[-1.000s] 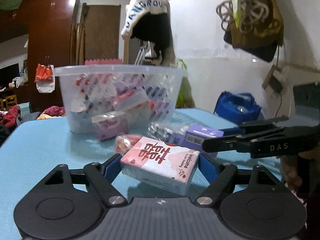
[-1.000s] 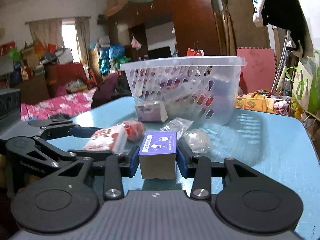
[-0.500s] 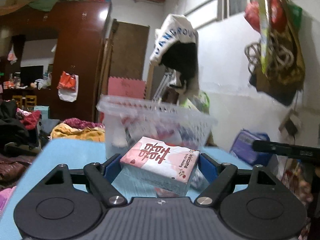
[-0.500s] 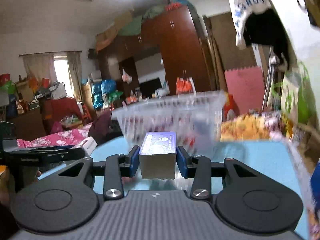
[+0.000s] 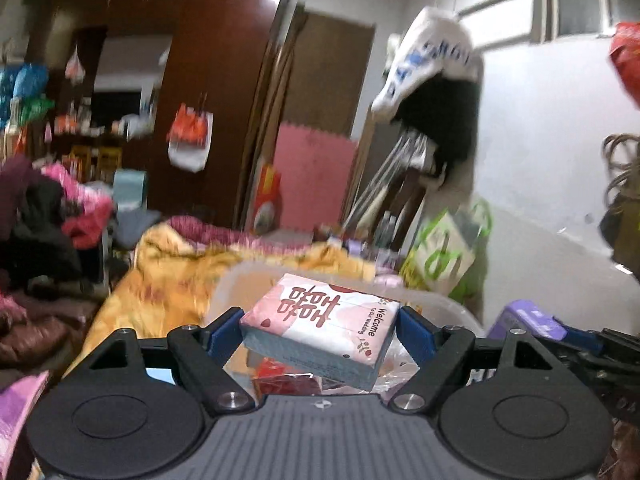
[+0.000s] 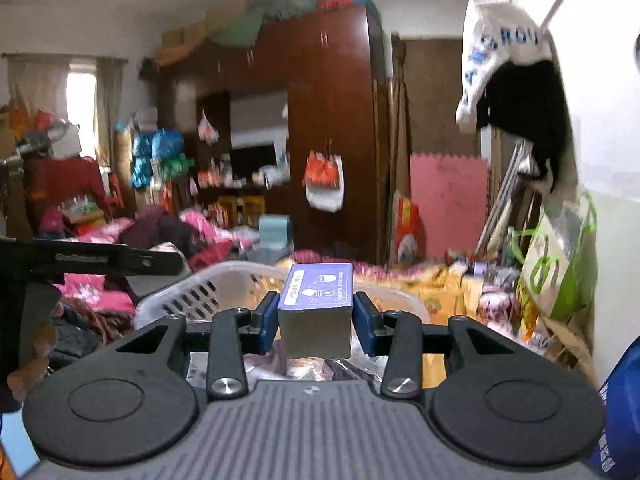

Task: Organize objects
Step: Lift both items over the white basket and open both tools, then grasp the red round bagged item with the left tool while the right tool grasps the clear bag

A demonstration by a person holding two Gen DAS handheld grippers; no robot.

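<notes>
Behind everything we see a cluttered room: a tall dark-red wardrobe point(image 6: 332, 128) fills the back wall, a pink foam mat point(image 6: 448, 204) leans beside it, and a white-and-black garment point(image 6: 512, 80) hangs high on the right. Heaps of pink and yellow bedding point(image 5: 188, 276) lie across the middle, blurred in both views.

Below our tongs sits a pale plastic basket point(image 6: 200, 292) with slotted walls; from the right wrist we see its near left rim and wall, and from the left wrist only a hazy stretch of its rim point(image 5: 440, 300). Wrapped packets point(image 5: 288, 380) lie inside it, too blurred to name.

Our left gripper point(image 5: 320, 330) holds a pink-and-white tissue pack point(image 5: 320, 328) with red characters, its blue pads pressed on the two short sides; the pack is tilted, its right end lower, and hangs over the basket's inside. Our right gripper point(image 6: 316, 320) clamps a small purple box point(image 6: 316, 308) between narrow-set pads, level and upright, above the basket near its front rim.

At the right edge of the left-wrist view the purple box point(image 5: 528, 322) shows again, just beside the tissue pack. At the left edge of the right-wrist view one black finger of the left gripper point(image 6: 100, 260) reaches over the basket's left rim.
</notes>
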